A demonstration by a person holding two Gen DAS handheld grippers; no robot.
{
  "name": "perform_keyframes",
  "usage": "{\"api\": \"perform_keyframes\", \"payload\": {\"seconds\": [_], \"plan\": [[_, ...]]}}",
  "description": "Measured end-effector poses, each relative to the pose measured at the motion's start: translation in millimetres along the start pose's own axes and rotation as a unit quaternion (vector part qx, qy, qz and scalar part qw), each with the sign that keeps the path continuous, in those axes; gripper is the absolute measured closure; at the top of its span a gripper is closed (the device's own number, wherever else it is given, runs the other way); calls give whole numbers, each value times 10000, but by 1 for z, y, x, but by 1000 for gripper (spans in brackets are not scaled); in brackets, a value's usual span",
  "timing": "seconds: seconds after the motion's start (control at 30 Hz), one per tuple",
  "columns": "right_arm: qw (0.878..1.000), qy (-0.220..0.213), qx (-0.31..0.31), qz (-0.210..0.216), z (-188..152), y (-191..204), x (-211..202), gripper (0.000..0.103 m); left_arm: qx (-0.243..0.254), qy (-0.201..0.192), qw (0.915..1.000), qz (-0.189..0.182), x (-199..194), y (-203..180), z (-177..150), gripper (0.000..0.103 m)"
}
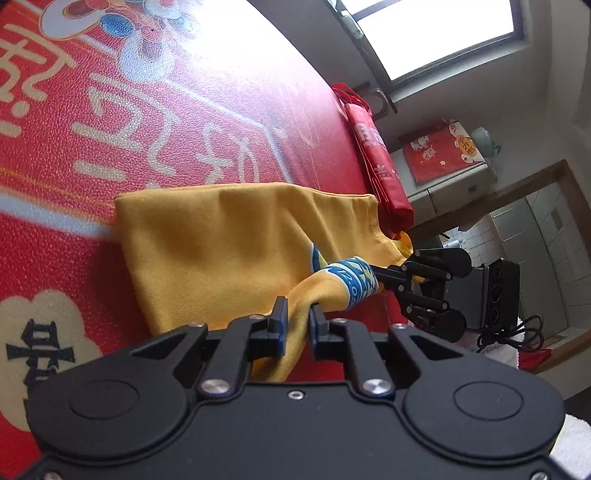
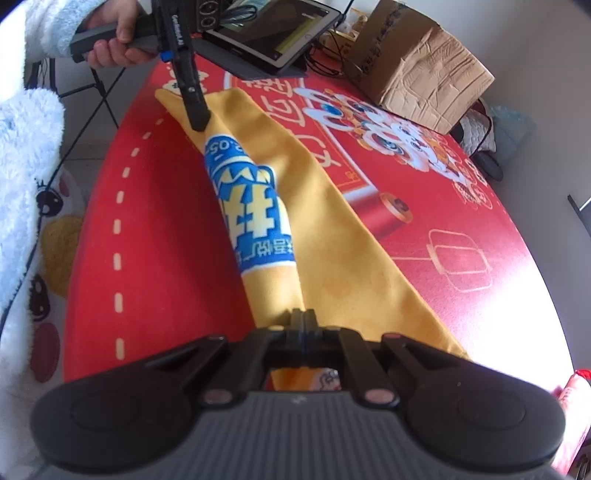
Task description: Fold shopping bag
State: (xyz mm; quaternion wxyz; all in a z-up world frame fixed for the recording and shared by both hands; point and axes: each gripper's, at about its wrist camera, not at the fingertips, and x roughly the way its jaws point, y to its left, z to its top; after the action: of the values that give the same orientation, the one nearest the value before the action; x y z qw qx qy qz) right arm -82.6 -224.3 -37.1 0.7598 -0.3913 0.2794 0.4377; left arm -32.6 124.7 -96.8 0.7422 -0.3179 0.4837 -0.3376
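Note:
A yellow fabric shopping bag (image 1: 221, 243) with a blue and white print lies on the red printed table mat (image 1: 129, 129). One long edge of the bag (image 2: 258, 206) is lifted and pulled taut between the two grippers, while the rest lies flat. My left gripper (image 1: 298, 314) is shut on one end of that raised edge. My right gripper (image 2: 303, 321) is shut on the opposite end. In the left wrist view the right gripper (image 1: 376, 277) shows at the far end of the fold. In the right wrist view the left gripper (image 2: 199, 123) pinches the far end, held by a hand (image 2: 114, 37).
A folded red bag (image 1: 373, 155) lies at the mat's far edge. A tablet (image 2: 273, 29) and a cardboard box (image 2: 417, 62) stand at the back of the table. A white fluffy sleeve (image 2: 26, 155) is at the left. The mat (image 2: 461, 221) stretches bare to the right of the bag.

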Motion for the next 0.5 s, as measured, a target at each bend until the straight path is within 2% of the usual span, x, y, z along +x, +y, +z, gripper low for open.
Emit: {"api": "perform_keyframes", "payload": {"seconds": [0.1, 0.23, 0.5], "plan": [[10000, -12, 30, 68, 0, -3, 0, 99, -388, -58, 9992, -27, 0, 6, 1, 90], [9999, 3, 1, 128, 2, -4, 1, 99, -609, -171, 9980, 98, 1, 7, 2, 90], [9996, -158, 183, 138, -4, -8, 1, 99, -409, -47, 9986, 338, 1, 1, 9, 90]]}}
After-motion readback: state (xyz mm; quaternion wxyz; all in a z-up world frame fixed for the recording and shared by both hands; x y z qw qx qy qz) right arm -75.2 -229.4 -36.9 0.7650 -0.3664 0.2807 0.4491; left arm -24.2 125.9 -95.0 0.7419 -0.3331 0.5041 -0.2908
